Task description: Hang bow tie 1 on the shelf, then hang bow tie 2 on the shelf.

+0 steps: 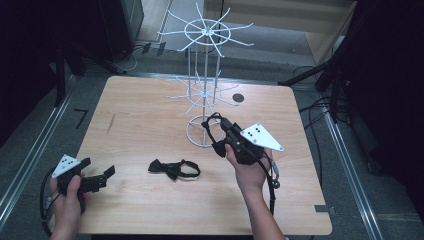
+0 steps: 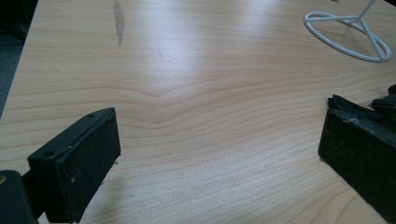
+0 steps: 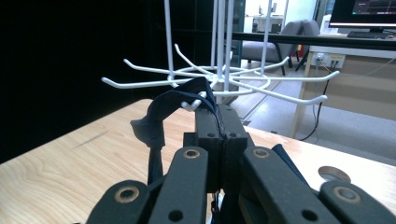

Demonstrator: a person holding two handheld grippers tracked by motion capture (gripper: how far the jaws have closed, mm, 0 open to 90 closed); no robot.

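A white wire hook rack (image 1: 204,90) stands at the table's middle back. My right gripper (image 1: 222,123) is shut on the strap of a black bow tie (image 1: 218,148), which hangs beside the rack's base ring. In the right gripper view, the jaws (image 3: 219,114) pinch the strap (image 3: 175,100) just in front of a lower-tier hook (image 3: 140,84). A second black bow tie (image 1: 173,168) lies flat on the table. My left gripper (image 1: 98,167) is open at the front left, to the left of that tie, whose edge (image 2: 362,108) shows behind the right pad (image 2: 362,161).
The wooden table (image 1: 140,115) has a dark round hole (image 1: 238,98) at the back right. The rack's base ring (image 2: 348,37) sits far right in the left gripper view. Dark floor and metal rails surround the table.
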